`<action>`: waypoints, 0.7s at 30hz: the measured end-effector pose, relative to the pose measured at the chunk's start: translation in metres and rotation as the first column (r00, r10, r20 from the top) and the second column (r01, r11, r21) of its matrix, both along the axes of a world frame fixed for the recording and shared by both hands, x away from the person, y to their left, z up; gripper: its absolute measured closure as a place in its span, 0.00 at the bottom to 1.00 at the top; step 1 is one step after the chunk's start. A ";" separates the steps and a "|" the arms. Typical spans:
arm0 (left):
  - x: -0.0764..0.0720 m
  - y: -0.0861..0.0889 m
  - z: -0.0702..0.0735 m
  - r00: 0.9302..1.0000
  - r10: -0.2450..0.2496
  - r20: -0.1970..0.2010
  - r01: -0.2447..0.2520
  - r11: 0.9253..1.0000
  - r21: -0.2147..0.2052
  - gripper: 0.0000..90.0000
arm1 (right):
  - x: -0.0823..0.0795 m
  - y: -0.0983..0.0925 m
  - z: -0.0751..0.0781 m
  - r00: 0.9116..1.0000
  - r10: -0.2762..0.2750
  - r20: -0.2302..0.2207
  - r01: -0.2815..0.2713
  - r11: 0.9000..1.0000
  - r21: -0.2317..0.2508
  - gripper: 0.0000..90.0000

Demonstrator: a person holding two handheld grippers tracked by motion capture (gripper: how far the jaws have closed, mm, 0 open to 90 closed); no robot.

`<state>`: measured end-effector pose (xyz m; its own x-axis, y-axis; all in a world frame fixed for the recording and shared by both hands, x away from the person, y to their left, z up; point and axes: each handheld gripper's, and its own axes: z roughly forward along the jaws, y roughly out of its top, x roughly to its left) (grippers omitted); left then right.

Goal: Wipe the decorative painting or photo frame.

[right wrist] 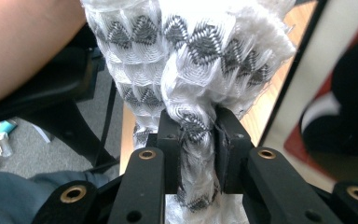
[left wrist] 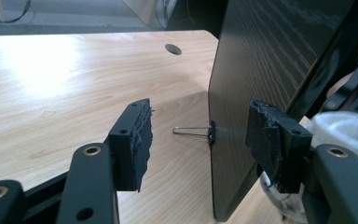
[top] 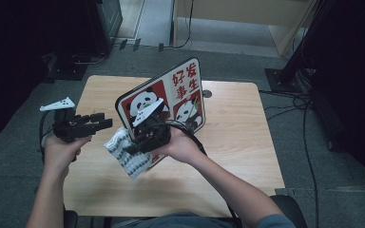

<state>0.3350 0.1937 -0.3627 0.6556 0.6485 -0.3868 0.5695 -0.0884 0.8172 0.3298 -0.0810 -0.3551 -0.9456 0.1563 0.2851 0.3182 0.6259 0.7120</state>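
At centre of the high view, the right gripper (top: 140, 142) has its jaws pinched on a bunched white cloth with grey zigzag bands (top: 126, 152), which hangs just in front of the lower edge of the panda board (top: 171, 95); that board stands tilted, its long axis running toward upper right. Left of it, the left gripper (top: 102, 121) points level at the board's edge, jaws spread and bare. Its own view shows the board's dark back (left wrist: 270, 93) upright between them, untouched, above the table (left wrist: 65, 84).
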 end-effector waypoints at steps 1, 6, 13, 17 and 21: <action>0.000 0.001 0.000 1.000 0.002 0.001 -0.002 1.000 0.004 0.46 | 0.001 0.002 0.004 1.000 0.001 0.000 -0.001 1.000 0.002 0.84; -0.001 0.004 0.002 1.000 0.007 0.002 -0.007 1.000 0.004 0.46 | 0.004 0.013 0.021 1.000 0.010 0.016 -0.010 1.000 0.008 0.84; -0.002 0.008 0.003 1.000 -0.003 0.003 0.003 1.000 0.006 0.46 | 0.013 0.023 0.041 1.000 -0.001 0.022 0.001 1.000 0.031 0.84; -0.002 0.010 0.004 1.000 0.003 0.002 -0.003 1.000 0.000 0.46 | 0.018 0.026 0.054 1.000 -0.019 0.009 0.019 0.999 0.040 0.84; -0.002 0.010 0.004 1.000 0.000 0.002 0.000 1.000 0.002 0.46 | 0.024 0.027 0.063 0.999 -0.039 0.001 0.039 0.998 0.054 0.84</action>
